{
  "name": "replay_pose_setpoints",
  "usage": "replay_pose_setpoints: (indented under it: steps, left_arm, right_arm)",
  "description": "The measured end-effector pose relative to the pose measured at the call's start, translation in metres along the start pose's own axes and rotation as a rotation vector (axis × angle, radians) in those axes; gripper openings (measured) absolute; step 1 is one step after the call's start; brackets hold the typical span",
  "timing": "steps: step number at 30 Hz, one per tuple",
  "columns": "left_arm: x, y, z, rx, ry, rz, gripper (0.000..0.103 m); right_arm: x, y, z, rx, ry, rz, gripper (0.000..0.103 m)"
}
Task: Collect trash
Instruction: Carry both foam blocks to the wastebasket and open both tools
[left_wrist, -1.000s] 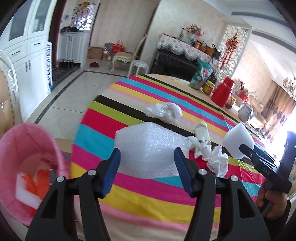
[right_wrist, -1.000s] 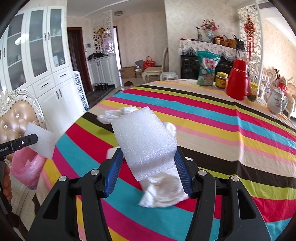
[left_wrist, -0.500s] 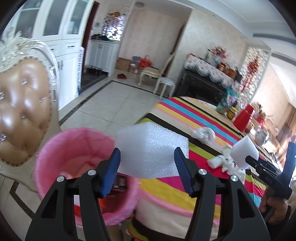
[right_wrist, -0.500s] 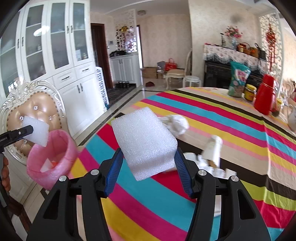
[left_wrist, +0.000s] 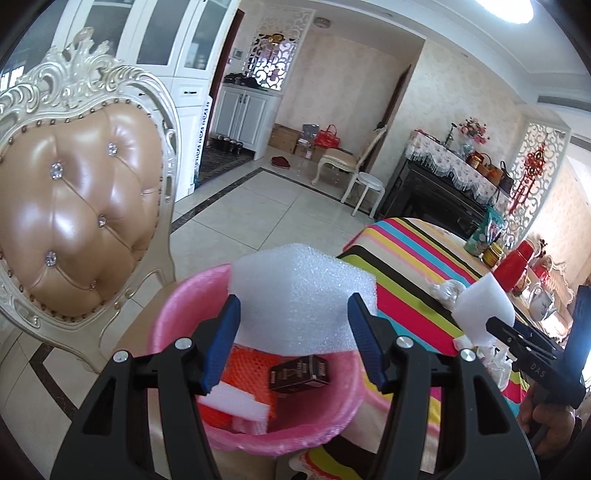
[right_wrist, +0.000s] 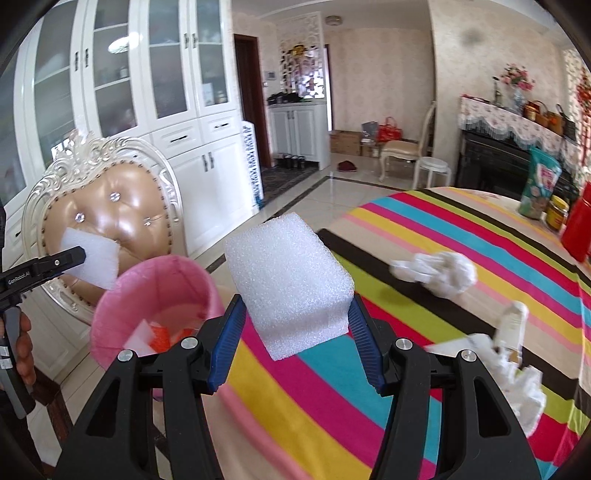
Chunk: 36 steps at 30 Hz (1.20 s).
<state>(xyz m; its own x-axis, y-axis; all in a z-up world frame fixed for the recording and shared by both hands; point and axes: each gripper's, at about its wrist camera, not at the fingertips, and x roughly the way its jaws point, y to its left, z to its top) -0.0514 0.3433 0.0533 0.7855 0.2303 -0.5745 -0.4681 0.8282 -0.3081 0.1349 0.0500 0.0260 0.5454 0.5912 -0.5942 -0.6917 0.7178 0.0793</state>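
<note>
Left wrist view: left tool (left_wrist: 293, 332) now holds foam block (left_wrist: 295, 295) over pink bin (left_wrist: 184, 295).

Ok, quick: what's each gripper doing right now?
Left gripper: shut on a white foam block.
Right gripper: shut on another white foam block.

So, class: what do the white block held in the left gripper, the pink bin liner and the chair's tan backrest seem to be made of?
White block: probably expanded foam; matt, with a finely bubbled surface.
Pink bin liner: likely thin plastic film; faintly glossy, wrinkled over the rim.
Tan backrest: leather or imitation, which one is unclear; shiny, button-tufted with sparkling studs, edged with nailheads.
</note>
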Motion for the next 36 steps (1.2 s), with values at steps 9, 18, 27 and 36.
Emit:
replay_pose_setpoints:
  steps: [9,18,27,36]
  left_arm:
    - [-0.001,0.028,0.007,-0.039,-0.008,0.027,0.058]
    - [0.006,0.045,0.013,-0.061,-0.007,0.041,0.059]
    - [0.018,0.059,0.016,-0.087,0.005,0.037,0.06]
    - [0.027,0.066,0.016,-0.115,0.013,0.035,0.071]
  right_arm:
    - [0.037,0.069,0.014,-0.061,0.031,0.088,0.054]
    - [0.072,0.117,0.022,-0.115,0.071,0.131,0.055]
    - [0.101,0.142,0.025,-0.15,0.1,0.148,0.055]
    - [0.117,0.149,0.024,-0.17,0.111,0.143,0.071]
